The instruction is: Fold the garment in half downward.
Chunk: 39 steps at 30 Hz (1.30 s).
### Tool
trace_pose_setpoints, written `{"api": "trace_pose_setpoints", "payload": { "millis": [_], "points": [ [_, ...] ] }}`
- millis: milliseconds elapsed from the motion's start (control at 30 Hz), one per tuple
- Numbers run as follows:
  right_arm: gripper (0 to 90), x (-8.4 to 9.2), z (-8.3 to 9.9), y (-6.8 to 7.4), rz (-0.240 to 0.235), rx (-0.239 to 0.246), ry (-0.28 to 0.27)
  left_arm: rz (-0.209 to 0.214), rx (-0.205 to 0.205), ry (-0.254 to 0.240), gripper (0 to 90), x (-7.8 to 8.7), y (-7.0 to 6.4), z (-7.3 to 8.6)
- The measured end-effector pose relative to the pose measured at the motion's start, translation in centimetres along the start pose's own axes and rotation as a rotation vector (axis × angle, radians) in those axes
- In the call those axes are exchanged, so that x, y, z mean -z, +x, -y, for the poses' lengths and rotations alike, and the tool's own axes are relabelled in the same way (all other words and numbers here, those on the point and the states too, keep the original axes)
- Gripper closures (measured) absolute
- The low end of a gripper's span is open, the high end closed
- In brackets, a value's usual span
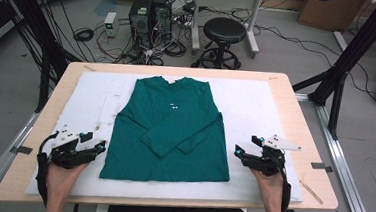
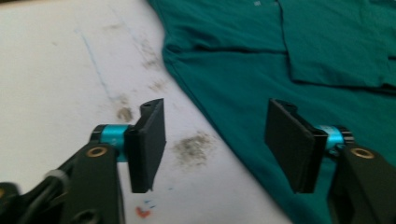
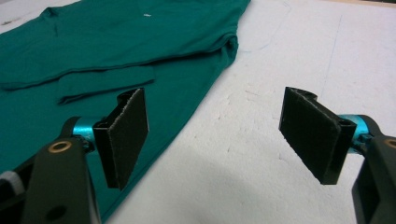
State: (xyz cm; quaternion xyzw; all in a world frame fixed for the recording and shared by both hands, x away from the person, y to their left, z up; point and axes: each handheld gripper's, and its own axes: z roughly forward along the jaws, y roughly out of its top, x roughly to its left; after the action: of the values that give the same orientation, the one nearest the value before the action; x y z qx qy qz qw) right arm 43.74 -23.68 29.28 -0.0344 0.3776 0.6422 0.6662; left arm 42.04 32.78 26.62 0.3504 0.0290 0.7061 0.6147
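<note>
A dark green long-sleeved shirt [image 1: 175, 120] lies flat on the white mat, collar at the far side and both sleeves folded across its front. My left gripper [image 1: 95, 140] rests by the shirt's near left corner. In the left gripper view this gripper [image 2: 215, 140] is open, with the shirt's side edge [image 2: 289, 56] running beneath the gap and no cloth pinched. My right gripper [image 1: 248, 145] sits just off the near right corner. It [image 3: 215, 135] is open over bare mat in the right gripper view, with the shirt [image 3: 116, 42] to its left.
The white foam mat [image 1: 256, 106] covers most of a wooden table [image 1: 313, 145] and has grey smudges [image 2: 194, 149] left of the shirt. Beyond the table stand a black stool [image 1: 224, 31], computer towers [image 1: 150, 10] with cables, and black frame posts [image 1: 350, 52].
</note>
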Motion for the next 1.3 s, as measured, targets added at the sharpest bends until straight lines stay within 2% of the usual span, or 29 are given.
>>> {"api": "trace_pose_setpoints", "payload": {
  "millis": [100,167,300,367,500,567,700,867,933,1033,1167,1300],
  "points": [
    [24.3,0.0,0.1,0.2,0.001,-0.001,0.012,0.009,0.014,0.058,46.4,-1.0,-0.4,-0.2],
    [24.3,0.0,0.1,0.3,0.005,0.003,0.015,0.014,0.006,0.087,46.4,-1.8,-0.8,-0.3],
    [24.3,-0.1,0.3,0.4,0.006,-0.003,0.03,0.017,-0.005,0.118,47.9,-2.8,-1.5,-0.6],
    [24.3,-0.2,0.3,0.5,0.014,0.0,0.038,-0.005,-0.008,0.124,48.4,-3.1,-1.9,-0.7],
    [24.3,-0.4,0.3,0.8,0.012,-0.002,0.05,-0.021,-0.013,0.156,49.3,-3.6,-2.2,-0.7],
    [24.3,-0.6,0.2,0.9,0.009,0.0,0.053,-0.022,0.0,0.168,49.4,-3.9,-2.4,-0.6],
    [24.4,-0.9,0.2,1.1,0.008,0.001,0.066,-0.032,0.022,0.159,49.6,-3.9,-2.5,-0.5],
    [24.7,-1.1,0.0,1.4,0.009,0.006,0.074,-0.048,0.014,0.166,49.0,-3.9,-2.7,-0.5],
    [24.7,-1.3,0.0,1.6,0.008,0.013,0.075,-0.036,0.001,0.165,52.0,-3.8,-2.8,-0.5],
    [24.7,-1.5,-0.1,1.9,0.003,0.018,0.083,-0.034,0.004,0.164,57.1,-3.8,-2.9,-0.5],
    [24.7,-1.7,-0.1,2.3,-0.002,0.028,0.095,-0.024,0.01,0.175,58.1,-3.8,-2.8,-0.6],
    [24.7,-1.9,-0.2,2.6,-0.006,0.035,0.101,-0.022,0.022,0.164,59.1,-3.8,-2.8,-0.5]
  ]
}}
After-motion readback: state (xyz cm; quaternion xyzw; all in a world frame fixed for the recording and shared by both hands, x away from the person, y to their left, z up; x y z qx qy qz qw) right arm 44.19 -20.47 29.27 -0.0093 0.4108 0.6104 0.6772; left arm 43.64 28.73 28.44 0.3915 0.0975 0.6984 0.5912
